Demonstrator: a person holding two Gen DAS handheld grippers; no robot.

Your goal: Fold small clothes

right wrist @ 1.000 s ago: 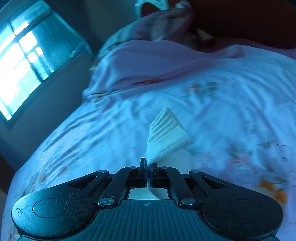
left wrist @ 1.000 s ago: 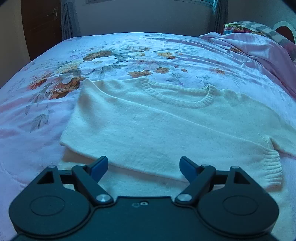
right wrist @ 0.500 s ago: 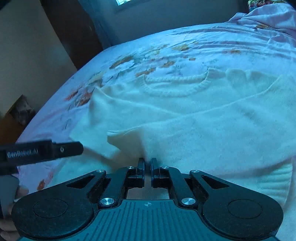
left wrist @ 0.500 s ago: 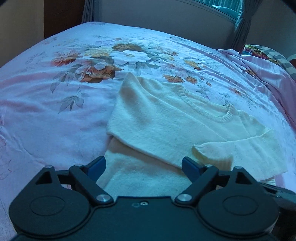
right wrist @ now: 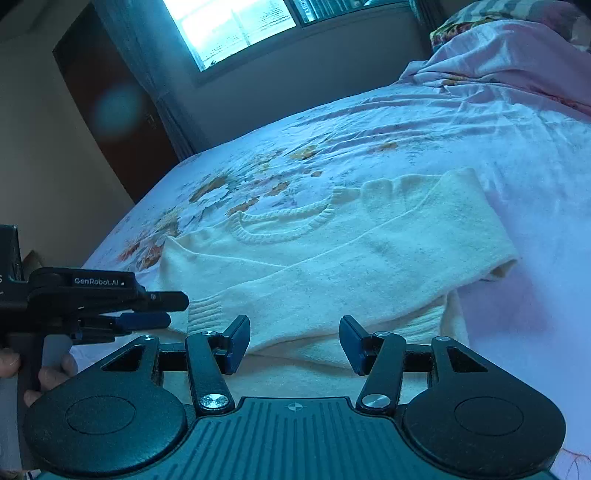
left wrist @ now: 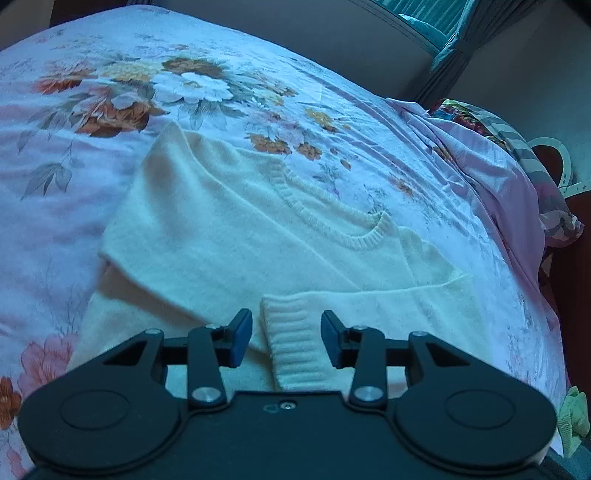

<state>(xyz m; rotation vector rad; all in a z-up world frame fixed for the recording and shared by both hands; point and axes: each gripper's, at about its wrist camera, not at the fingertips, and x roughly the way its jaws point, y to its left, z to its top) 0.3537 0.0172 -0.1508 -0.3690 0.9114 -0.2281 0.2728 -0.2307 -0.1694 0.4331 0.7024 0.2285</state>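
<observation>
A cream knit sweater [left wrist: 229,236] lies flat on the floral bed sheet [left wrist: 55,221], collar away from me. One sleeve is folded across its body, and its ribbed cuff [left wrist: 291,343] rests between the fingers of my left gripper [left wrist: 286,338]. The jaws are closing but the pads stand clear of the cuff. My right gripper [right wrist: 294,343] hovers over the sweater [right wrist: 332,258] near its hem, jaws opening and holding nothing. In the right wrist view the left gripper [right wrist: 177,310] comes in from the left beside the cuff [right wrist: 203,308].
A crumpled pink quilt [left wrist: 498,177] and a patterned pillow [left wrist: 480,122] lie at the bed's right end. A person's hand [right wrist: 48,373] holds the left gripper's handle. A window [right wrist: 236,26] and a dark door [right wrist: 103,110] stand beyond the bed.
My right gripper carried the sleeve cuff across the sweater to the left, then opened and let it go. The left gripper's jaws narrowed around the laid-down cuff.
</observation>
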